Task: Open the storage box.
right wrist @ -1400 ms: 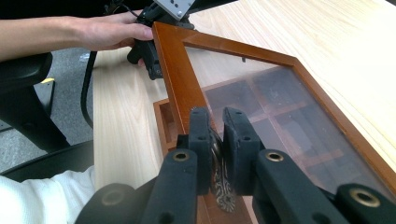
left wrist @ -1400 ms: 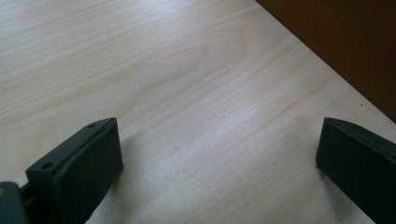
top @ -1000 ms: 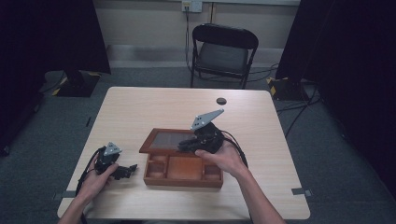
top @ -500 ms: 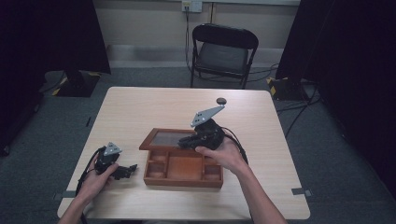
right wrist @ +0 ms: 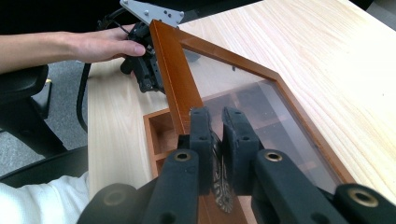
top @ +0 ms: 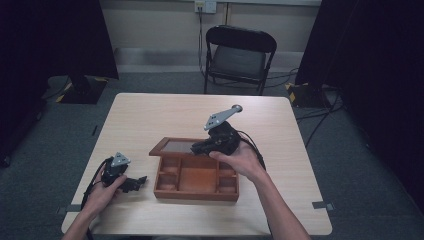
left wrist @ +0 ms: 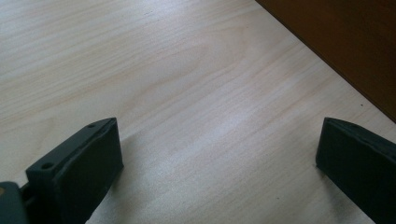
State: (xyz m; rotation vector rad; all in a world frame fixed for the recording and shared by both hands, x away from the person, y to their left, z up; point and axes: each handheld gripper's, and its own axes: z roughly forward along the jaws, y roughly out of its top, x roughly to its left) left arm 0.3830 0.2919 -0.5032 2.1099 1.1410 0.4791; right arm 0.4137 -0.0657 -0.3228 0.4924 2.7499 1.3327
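Right gripper (right wrist: 215, 122) squeezed on the box lid's (right wrist: 261, 100) metal clasp (right wrist: 219, 179). Left gripper (left wrist: 219, 154) wide open on the table (left wrist: 177, 84).

Compartmented brown wooden box (top: 196, 181) mid-table, glass-paned lid (right wrist: 261, 102) raised (metal clasp (right wrist: 219, 179) between nearly closed tongs)

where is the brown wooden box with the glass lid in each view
High view: the brown wooden box with the glass lid sits mid-table, lid raised at its far side.
Left gripper view: a dark brown corner at top right.
Right gripper view: its lid frame fills the centre.
Shared landmark: the pale wooden table.
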